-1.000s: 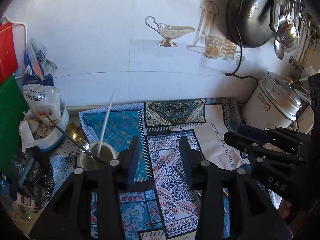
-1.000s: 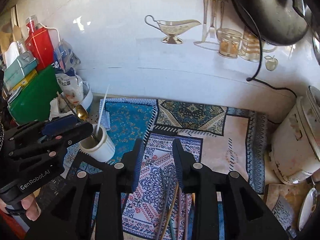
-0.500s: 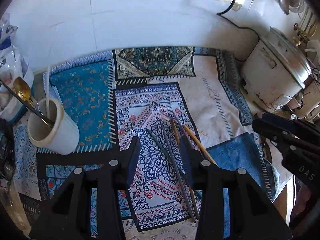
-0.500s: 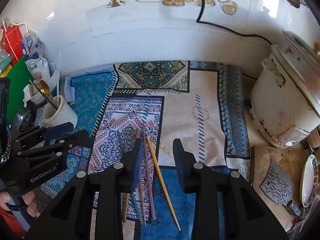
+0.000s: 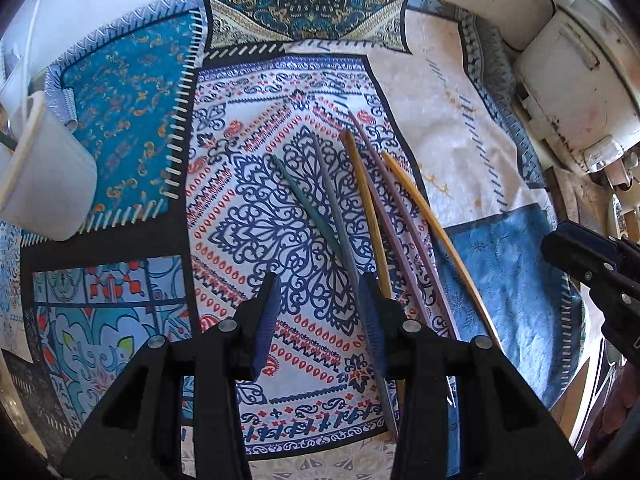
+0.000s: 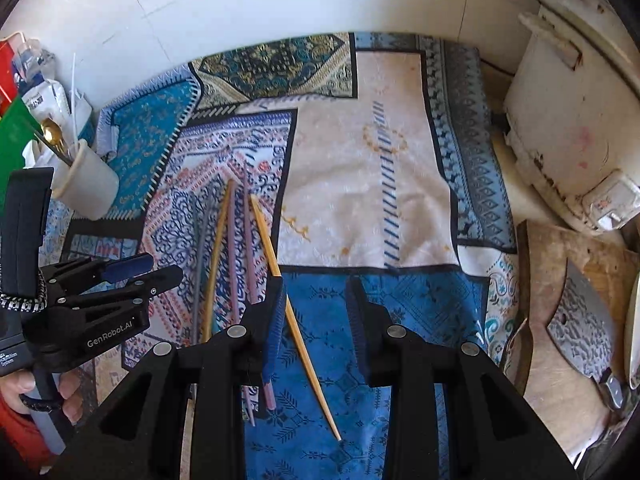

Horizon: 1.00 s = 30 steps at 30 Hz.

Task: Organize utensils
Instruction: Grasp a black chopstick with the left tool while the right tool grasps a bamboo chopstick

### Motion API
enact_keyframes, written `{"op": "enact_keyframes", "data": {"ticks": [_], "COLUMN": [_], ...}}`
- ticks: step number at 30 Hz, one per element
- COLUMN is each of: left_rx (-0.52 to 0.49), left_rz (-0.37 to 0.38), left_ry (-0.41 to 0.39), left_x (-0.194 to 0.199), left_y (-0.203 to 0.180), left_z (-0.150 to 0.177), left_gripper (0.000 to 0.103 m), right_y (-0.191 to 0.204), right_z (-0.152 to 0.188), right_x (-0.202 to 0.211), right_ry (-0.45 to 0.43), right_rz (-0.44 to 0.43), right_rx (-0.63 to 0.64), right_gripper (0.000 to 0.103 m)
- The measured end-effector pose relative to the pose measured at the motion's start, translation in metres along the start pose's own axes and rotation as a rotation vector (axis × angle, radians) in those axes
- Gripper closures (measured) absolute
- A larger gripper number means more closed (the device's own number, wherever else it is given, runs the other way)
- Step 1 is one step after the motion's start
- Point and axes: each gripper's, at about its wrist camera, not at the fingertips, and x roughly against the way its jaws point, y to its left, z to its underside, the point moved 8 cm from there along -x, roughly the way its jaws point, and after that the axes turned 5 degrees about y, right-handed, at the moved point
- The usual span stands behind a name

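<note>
- Both views have tipped down from the tiled wall to the patterned cloth [image 5: 120,128] on the desk, and the loose chopsticks [image 5: 362,204], barely seen a second ago, now fill the middle of each frame.
- I have the left gripper [image 5: 318,312] low over the grey chopstick [image 5: 340,216], jaws apart with only cloth and that stick's shaft showing in the gap; nothing is gripped.
- My right gripper [image 6: 316,308] hangs over the blue patch in the lower centre, jaws apart and empty, with the yellow chopstick [image 6: 296,320] running just past its left pad.
- I read this as lining up for a first pick: both tools point steeply down so the pads can pinch a thin stick from above.
- Sticks lie fanned, near-parallel, some crossing at the lower ends, which I expect will make singling one out fiddly.
- They look slim, tapered and smooth: yellow, mauve and grey-green.
- A white ceramic cup [image 6: 86,186] at the left edge already holds a gold spoon [image 6: 52,134], so I judge it the holder they belong in.
- At the right edge sits a scuffed white cooker [image 6: 572,128].
</note>
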Motion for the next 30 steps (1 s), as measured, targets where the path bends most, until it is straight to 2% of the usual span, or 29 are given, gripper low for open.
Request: {"op": "enact_keyframes", "data": {"ticks": [2, 9, 13, 21, 24, 30], "left_rx": [-0.003, 0.007, 0.019, 0.047, 0.037, 0.03], "left_rz": [0.005, 0.022, 0.033, 0.096, 0.095, 0.106], "left_ry": [0.006, 0.044, 0.043, 0.053, 0.042, 0.018], "left_x": [-0.005, -0.02, -0.022, -0.024, -0.019, -0.005], "left_y": [-0.003, -0.009, -0.01, -0.01, -0.01, -0.005], "left_z": [0.0, -0.001, -0.005, -0.009, -0.009, -0.009], "left_gripper": [0.065, 0.089, 0.095, 0.099, 0.1, 0.1], "right_y": [-0.003, -0.005, 0.001, 0.019, 0.024, 0.03], "right_z": [0.003, 0.014, 0.017, 0.009, 0.006, -0.003], "right_x": [-0.006, -0.029, -0.043, -0.063, -0.07, -0.074], "right_ry": [0.016, 0.083, 0.111, 0.148, 0.166, 0.146], "right_rz": [-0.001, -0.042, -0.055, -0.07, -0.085, -0.071], "right_rx": [-0.003, -0.008, 0.014, 0.094, 0.111, 0.131], "right_gripper": [0.075, 0.075, 0.075, 0.076, 0.081, 0.09]}}
